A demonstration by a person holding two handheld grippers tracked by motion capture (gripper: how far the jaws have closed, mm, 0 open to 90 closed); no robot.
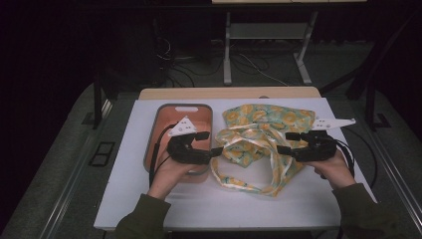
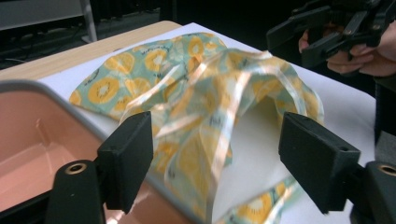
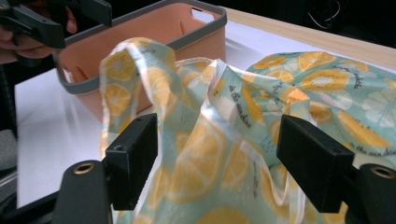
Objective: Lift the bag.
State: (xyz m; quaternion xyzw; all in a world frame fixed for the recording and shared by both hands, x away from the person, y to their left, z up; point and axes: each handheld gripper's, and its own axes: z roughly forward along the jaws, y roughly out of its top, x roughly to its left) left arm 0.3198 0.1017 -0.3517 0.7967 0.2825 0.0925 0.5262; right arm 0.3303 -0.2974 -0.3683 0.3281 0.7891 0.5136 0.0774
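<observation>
Your left gripper and right gripper both gaping, holding nothing, citrus-print bag slumped between them, its opening lost among folds, orange bin partly behind your hand.

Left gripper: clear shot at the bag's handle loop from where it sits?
Probably yes. The left gripper has its jaws open with the fruit-print bag handle loop right between them; nothing stands in the way. The orange bin sits behind it.
</observation>
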